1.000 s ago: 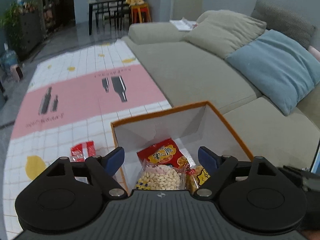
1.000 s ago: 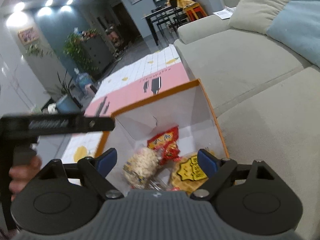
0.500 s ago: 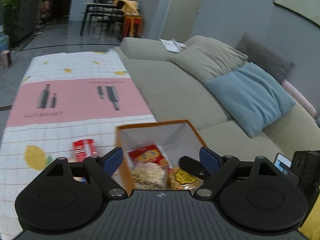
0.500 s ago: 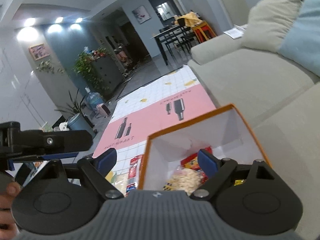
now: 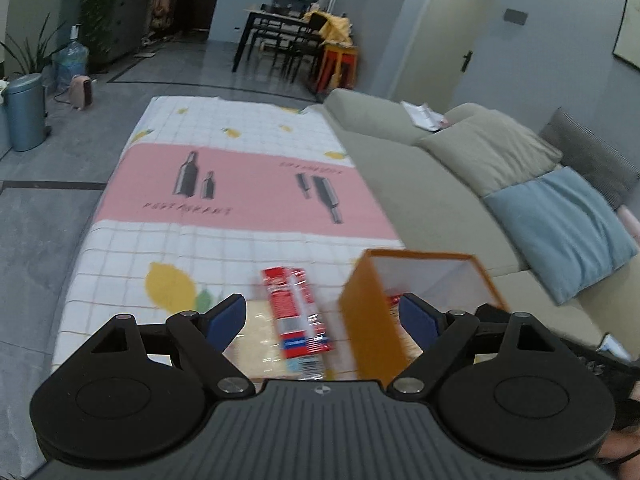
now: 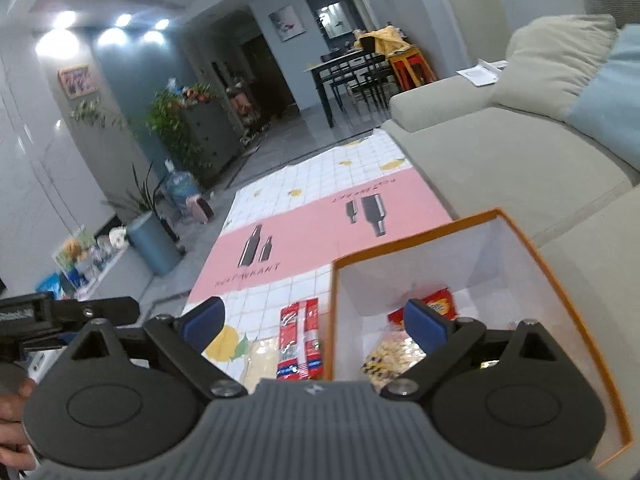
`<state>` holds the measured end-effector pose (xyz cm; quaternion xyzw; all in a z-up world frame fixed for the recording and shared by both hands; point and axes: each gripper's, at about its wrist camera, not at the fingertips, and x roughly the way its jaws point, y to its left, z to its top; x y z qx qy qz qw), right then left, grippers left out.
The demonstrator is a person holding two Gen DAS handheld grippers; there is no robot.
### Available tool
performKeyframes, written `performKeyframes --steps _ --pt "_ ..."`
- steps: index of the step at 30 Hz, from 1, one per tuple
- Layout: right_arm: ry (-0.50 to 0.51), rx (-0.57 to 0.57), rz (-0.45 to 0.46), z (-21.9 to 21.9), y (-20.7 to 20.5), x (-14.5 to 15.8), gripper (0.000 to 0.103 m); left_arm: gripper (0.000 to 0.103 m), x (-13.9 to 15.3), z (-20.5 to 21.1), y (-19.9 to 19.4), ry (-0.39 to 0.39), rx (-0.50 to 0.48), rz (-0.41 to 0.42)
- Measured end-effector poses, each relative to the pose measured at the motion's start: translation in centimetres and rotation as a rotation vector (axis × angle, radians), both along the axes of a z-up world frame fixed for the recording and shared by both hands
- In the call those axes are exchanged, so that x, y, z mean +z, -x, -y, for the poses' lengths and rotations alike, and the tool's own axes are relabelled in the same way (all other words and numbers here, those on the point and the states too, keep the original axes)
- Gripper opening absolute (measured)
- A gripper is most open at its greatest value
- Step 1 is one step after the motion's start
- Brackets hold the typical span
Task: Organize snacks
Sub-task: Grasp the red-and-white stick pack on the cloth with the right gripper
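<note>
Both my tongs are spread wide and hold nothing. The left gripper (image 5: 322, 318) hangs over the red packet (image 5: 297, 312), which lies flat on the tablecloth (image 5: 168, 248) just beside the orange box (image 5: 370, 320), with a pale clear packet (image 6: 262, 362) next to it. The right gripper (image 6: 316, 326) straddles the box's near wall, above the snacks (image 6: 394, 354) already inside. I judge I'm between placements: next I'd lower the left gripper onto the red packet, close across its narrow width, then lift it over the rim.
</note>
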<state>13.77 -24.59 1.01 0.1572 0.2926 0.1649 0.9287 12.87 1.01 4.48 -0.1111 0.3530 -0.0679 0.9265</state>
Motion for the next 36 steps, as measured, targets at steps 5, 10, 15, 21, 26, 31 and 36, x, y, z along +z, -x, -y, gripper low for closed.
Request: performKeyframes --steps 5,10,15,21,26,31,36 --pt "0.031 0.016 0.030 -4.0 -0.1 -0.4 0.094 0.101 -3.3 -2.8 -1.0 -0.077 0.042 -0.027" --pt "0.052 -0.001 0.116 -6.8 -0.1 -0.9 0.094 0.101 -7.2 -5.4 -1.8 -0.078 0.108 -0.076" --pt "0.100 0.032 0.107 -10.1 -1.8 -2.6 0.094 0.099 -10.2 -7.4 -3.2 -0.112 0.102 -0.151" --pt "0.320 0.038 0.003 -16.2 -5.1 -6.4 0.090 0.099 -11.2 -9.8 -4.6 -0.126 0.132 -0.168" --pt "0.302 -0.051 -0.182 -16.8 -9.7 -9.9 0.088 0.099 -12.4 -10.8 -5.2 -0.031 0.146 -0.237" --pt "0.359 -0.077 -0.284 -18.1 -13.2 -12.7 0.087 0.099 -12.6 -10.1 -5.7 -0.035 0.136 -0.252" --pt "0.299 -0.123 -0.363 -18.2 -15.6 -15.1 0.090 0.099 -12.9 -9.8 -6.0 -0.017 0.142 -0.267"
